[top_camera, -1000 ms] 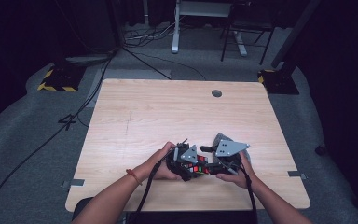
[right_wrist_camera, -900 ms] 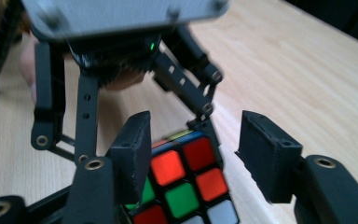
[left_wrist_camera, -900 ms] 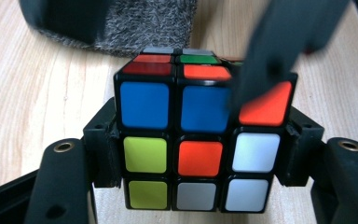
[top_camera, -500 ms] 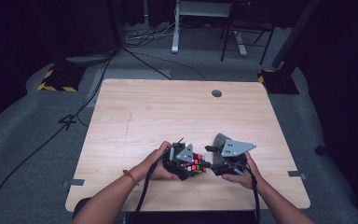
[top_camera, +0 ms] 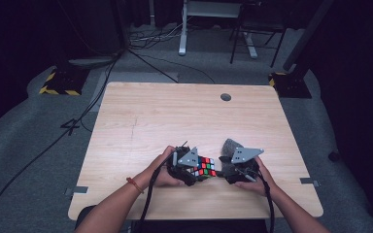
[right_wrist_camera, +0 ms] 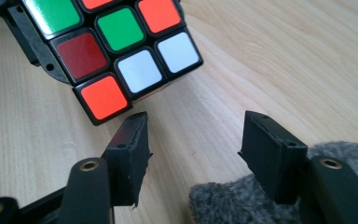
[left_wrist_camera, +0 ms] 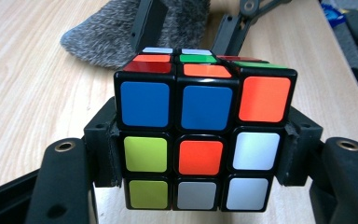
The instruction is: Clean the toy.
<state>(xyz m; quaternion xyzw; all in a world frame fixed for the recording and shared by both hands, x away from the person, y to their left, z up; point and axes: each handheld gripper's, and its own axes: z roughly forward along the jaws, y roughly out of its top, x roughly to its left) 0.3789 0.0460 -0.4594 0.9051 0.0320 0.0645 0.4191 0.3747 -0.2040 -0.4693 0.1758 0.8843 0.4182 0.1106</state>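
Now that my right tongs [right_wrist_camera: 193,140] have let go and backed off, spread wide and empty, my left tongs [left_wrist_camera: 200,161] alone clamp the cube [left_wrist_camera: 200,140], ready for another turn.

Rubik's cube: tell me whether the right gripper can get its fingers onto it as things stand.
Probably yes. The right gripper is open, and the Rubik's cube sits just ahead of its fingers with only bare table between. The left gripper clamps the cube's lower layers, leaving the top layer free.
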